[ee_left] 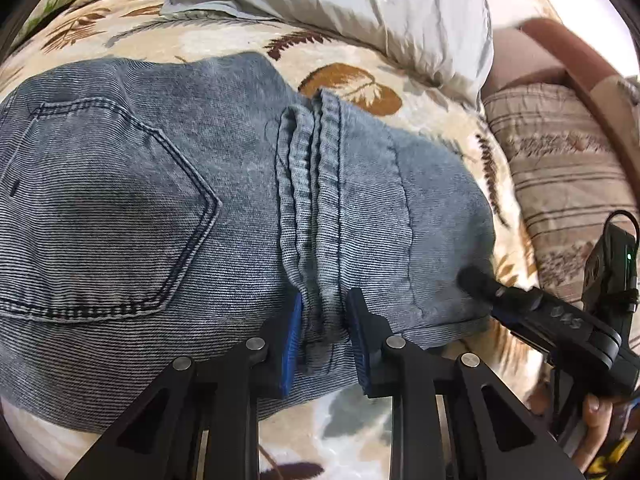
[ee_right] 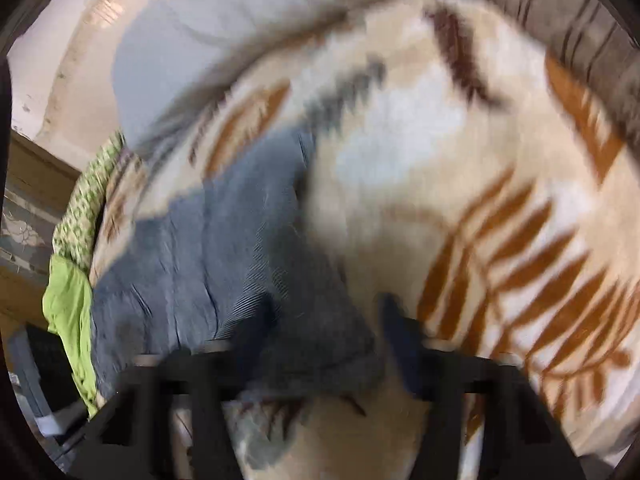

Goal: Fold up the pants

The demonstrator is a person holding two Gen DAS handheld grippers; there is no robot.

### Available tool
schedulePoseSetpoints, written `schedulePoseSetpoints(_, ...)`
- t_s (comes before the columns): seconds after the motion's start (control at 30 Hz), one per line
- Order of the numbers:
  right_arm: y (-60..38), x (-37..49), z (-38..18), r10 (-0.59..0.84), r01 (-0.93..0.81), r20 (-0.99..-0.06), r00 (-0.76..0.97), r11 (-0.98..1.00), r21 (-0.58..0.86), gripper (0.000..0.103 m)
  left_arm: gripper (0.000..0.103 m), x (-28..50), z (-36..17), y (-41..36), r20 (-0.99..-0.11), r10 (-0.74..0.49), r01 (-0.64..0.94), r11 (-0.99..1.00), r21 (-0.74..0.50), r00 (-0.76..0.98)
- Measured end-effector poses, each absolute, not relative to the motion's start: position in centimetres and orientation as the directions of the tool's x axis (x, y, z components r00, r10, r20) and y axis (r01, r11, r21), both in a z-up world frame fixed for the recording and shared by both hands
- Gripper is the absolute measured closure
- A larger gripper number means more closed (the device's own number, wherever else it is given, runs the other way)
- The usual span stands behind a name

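Left gripper (ee_left: pixel 322 320) is clamped on the stacked hems of the folded blue-grey denim pants (ee_left: pixel 160 200), lying on the leaf-patterned blanket (ee_left: pixel 420 76); the right gripper (ee_right: pixel 332 320), blurred, seemingly stands apart, empty, at their right edge.

From my end the pants (ee_left: pixel 160 200) are faded blue denim, ribbed weave, matt, with thick dark stitching round the pocket. The blanket (ee_left: pixel 360 64) underneath looks like fuzzy fleece with a leaf print. The pillow (ee_left: pixel 360 8) is grey cloth, smooth but creased. My left gripper (ee_left: pixel 323 332) is matt black plastic with shiny metal pins, and its blue pads (ee_left: pixel 294 344) look ridged and rubbery.
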State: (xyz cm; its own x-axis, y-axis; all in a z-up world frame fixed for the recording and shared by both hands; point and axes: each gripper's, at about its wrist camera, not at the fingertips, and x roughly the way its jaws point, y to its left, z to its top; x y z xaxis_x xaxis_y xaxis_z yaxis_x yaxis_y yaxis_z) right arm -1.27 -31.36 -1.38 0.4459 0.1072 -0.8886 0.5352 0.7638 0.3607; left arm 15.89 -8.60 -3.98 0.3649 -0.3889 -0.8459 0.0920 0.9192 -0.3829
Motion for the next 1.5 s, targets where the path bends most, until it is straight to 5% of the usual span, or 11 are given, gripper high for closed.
schedulePoseSetpoints(0.07,-31.3,-1.4,-0.6,0.098,0.514,-0.875,0.473,0.776,0.365,0.085,0.079,15.0,-3.2,-8.6,-0.845,-0.386,0.097,0.921,-0.378,0.370)
schedulePoseSetpoints(0.1,-30.8,-1.6,0.3,0.096,0.497,-0.864,0.494,0.785,0.371,0.085,0.079,14.6,-2.8,-8.6,-0.845,-0.388,0.101,0.920,-0.379,0.368)
schedulePoseSetpoints(0.23,-30.4,-3.0,-1.7,0.044,0.560,-0.907,0.420,0.773,0.297,0.073,0.068,14.2,-2.4,-8.0,-0.854,-0.407,0.124,0.913,-0.388,0.324)
schedulePoseSetpoints(0.4,-30.5,-4.4,-0.3,0.103,0.520,-0.848,0.520,0.749,0.411,0.066,0.069,11.1,1.4,-4.5,-0.802,-0.445,0.126,0.893,-0.433,0.399)
schedulePoseSetpoints(0.53,-27.8,-5.7,1.5,0.030,0.490,-0.813,0.582,0.785,0.380,0.042,0.050,8.2,3.5,1.8,-0.758,-0.416,0.040,0.887,-0.460,0.503)
schedulePoseSetpoints(0.67,-23.9,-5.5,3.9,0.013,0.384,-0.755,0.656,0.855,0.348,0.023,0.047,6.8,3.6,8.7,-0.715,-0.400,-0.109,0.828,-0.550,0.573)
schedulePoseSetpoints(1.07,-11.3,-0.6,5.1,0.202,0.119,-0.733,0.650,0.925,0.360,0.022,0.046,3.3,-0.2,16.5,-0.646,-0.412,-0.305,0.636,-0.709,0.642)
schedulePoseSetpoints(1.5,-9.3,-0.2,2.6,0.271,0.080,-0.750,0.603,0.915,0.395,0.022,0.057,5.2,-4.9,19.0,-0.674,-0.412,-0.462,0.504,-0.729,0.613)
